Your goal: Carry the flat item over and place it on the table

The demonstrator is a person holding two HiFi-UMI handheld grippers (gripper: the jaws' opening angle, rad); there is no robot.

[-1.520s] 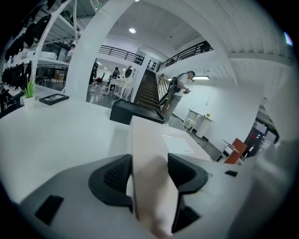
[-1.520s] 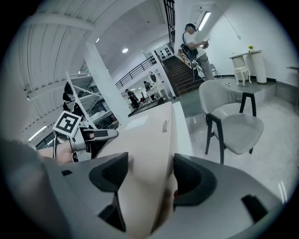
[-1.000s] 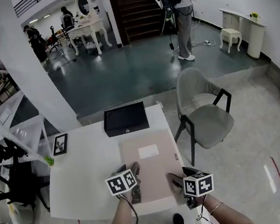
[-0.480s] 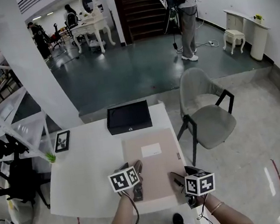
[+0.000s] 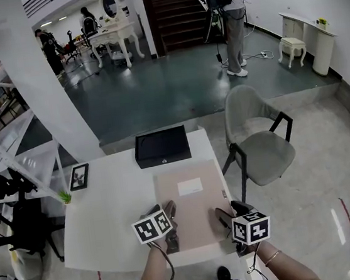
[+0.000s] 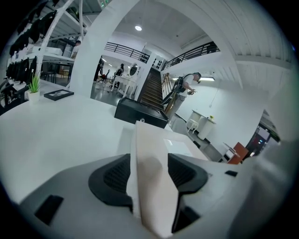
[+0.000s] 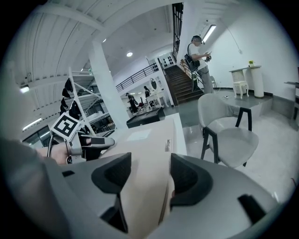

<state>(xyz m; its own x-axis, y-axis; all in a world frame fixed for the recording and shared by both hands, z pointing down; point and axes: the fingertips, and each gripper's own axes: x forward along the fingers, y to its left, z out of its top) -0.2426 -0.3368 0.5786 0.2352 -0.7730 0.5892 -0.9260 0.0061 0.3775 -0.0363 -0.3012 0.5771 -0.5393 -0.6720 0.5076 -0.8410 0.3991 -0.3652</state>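
The head view looks steeply down over the near edge of the white table (image 5: 106, 201), with the left gripper (image 5: 166, 216) and right gripper (image 5: 226, 218) close below. The left gripper view rides low behind its jaws, facing along the flat pink box (image 6: 149, 156) toward the black case (image 6: 140, 114) and staircase (image 6: 152, 88). The right gripper view faces likewise from the box's other side, adding the grey chair (image 7: 229, 135); the head view shares all of these.

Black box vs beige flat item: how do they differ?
Colour: the black box is black; the beige flat item is pale with a white label. Pose: the black box lies crosswise at the far edge of the table; the beige flat item runs lengthwise toward the near edge. Footprint: the beige flat item covers more tabletop than the black box. Both are rectangular.
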